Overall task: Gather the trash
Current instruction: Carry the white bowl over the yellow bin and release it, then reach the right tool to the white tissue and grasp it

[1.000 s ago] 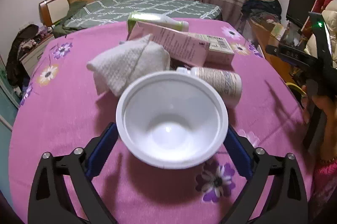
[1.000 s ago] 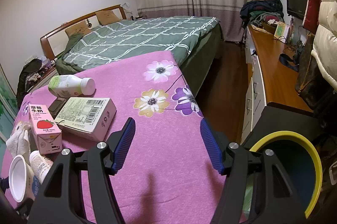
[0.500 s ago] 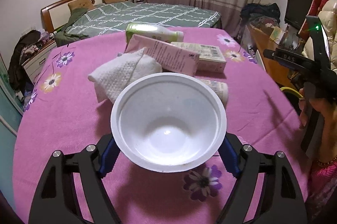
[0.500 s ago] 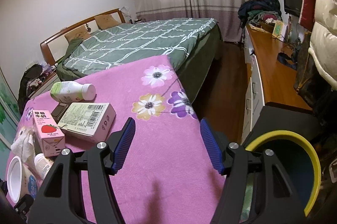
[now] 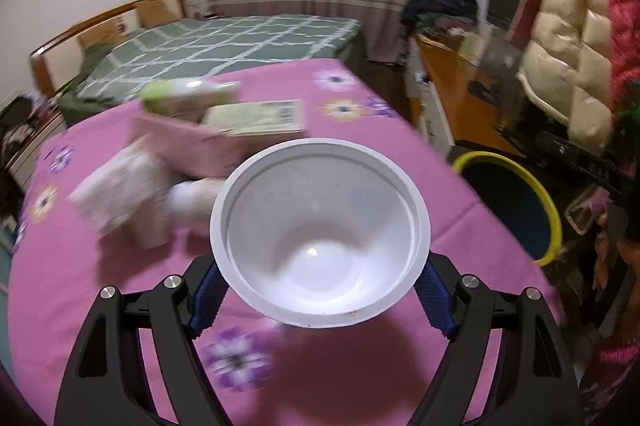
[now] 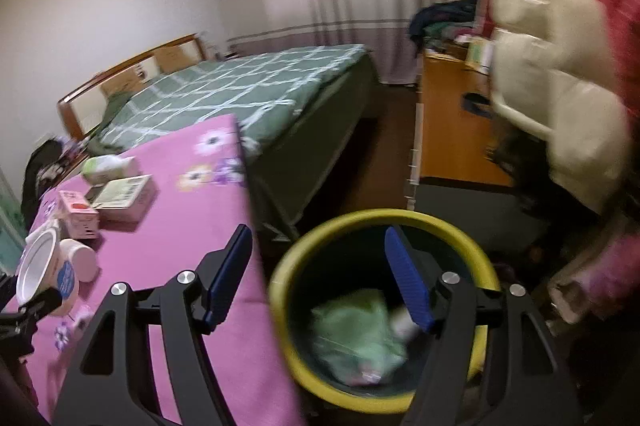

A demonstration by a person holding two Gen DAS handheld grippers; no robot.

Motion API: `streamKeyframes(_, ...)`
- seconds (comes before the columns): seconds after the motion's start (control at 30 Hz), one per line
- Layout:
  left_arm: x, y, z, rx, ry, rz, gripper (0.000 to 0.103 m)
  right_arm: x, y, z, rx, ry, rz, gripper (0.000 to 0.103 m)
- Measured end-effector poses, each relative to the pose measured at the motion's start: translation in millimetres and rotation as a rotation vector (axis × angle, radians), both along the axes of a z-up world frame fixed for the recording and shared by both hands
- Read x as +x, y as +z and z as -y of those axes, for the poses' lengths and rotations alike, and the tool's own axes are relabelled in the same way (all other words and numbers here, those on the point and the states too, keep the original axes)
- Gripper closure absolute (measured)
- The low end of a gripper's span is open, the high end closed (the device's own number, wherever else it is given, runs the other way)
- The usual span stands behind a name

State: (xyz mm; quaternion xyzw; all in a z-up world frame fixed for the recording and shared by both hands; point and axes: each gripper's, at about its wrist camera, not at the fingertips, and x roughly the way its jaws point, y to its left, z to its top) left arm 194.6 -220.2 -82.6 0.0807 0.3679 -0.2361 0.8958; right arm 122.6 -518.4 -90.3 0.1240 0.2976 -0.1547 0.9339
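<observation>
Bench [image 5: 360, 378]: its pink cloth carries the rest of the trash at far left; if I swing wide I could sweep a carton off.
Bin [image 6: 436, 222]: yellow-rimmed, on the floor right of the bench; a release short of the rim puts trash on the floor.
Bowl [image 5: 320, 246]: white, empty, clamped at its sides by my left gripper [image 5: 320, 300]; its slick flared wall could slip out on the way.
Right gripper [image 6: 320, 274]: fingers spreading, nothing between them, hanging over the bin mouth, where the two grippers could collide.
Hidden: the pile is motion-blurred, labels unreadable; the bowl covers my left finger pads; the bin's contents are a green smear.
</observation>
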Motion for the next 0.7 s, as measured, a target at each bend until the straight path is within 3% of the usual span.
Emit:
streamKeyframes(0.27, -5.5, -3.7, 102.0, 0.016, -0.184, -0.037, 0.023, -63.6, -13.2, 48.9, 0.010, -0.141, 0.000, 0.037)
streamKeyframes(0.7, 7.7, -33.5, 244.7, 0.036, -0.392, -0.129, 0.021, -108.4, -25.7, 91.2, 0.012, -0.294, -0.032, 0.032)
